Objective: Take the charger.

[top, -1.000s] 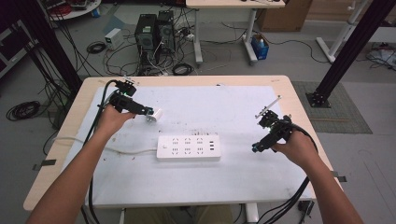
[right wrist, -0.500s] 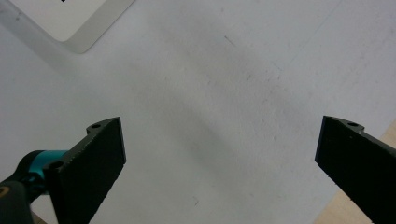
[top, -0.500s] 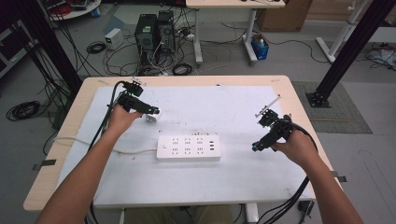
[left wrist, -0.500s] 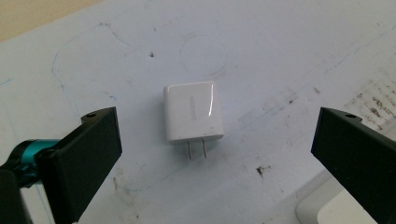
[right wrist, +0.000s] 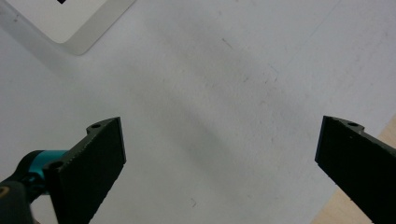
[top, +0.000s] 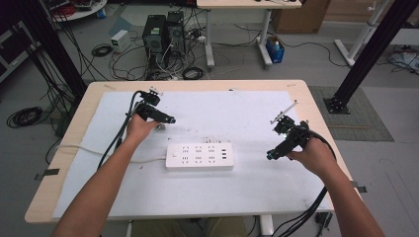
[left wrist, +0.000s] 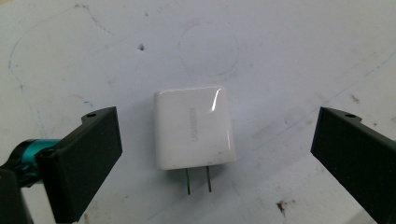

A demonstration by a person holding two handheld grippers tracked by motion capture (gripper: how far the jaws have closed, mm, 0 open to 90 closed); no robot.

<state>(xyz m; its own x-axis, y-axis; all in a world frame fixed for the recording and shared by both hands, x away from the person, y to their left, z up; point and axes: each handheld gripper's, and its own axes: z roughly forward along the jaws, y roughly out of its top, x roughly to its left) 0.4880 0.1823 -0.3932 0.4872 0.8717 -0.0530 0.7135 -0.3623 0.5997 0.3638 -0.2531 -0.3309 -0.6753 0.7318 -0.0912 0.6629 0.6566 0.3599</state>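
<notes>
A white wall charger (left wrist: 194, 127) lies flat on the white mat with its two prongs pointing toward the camera. My left gripper (left wrist: 218, 119) is open, one jaw on each side of the charger, neither touching it. From above, the left gripper (top: 165, 120) hovers left of centre, just behind the white power strip (top: 199, 156). My right gripper (top: 272, 155) stands open over bare mat to the right of the strip, nothing between its jaws (right wrist: 222, 123). A corner of the power strip (right wrist: 70, 18) shows at the top left of the right gripper view.
The white mat (top: 237, 113) covers most of a wooden table (top: 321, 113). The strip's white cord (top: 94, 149) runs off to the left edge. Black gripper cables trail along both forearms. Computers and cables sit on the floor beyond the table.
My left gripper has moved right and slightly nearer, coming over the charger that lay just ahead of it. The right gripper has stayed in place.
</notes>
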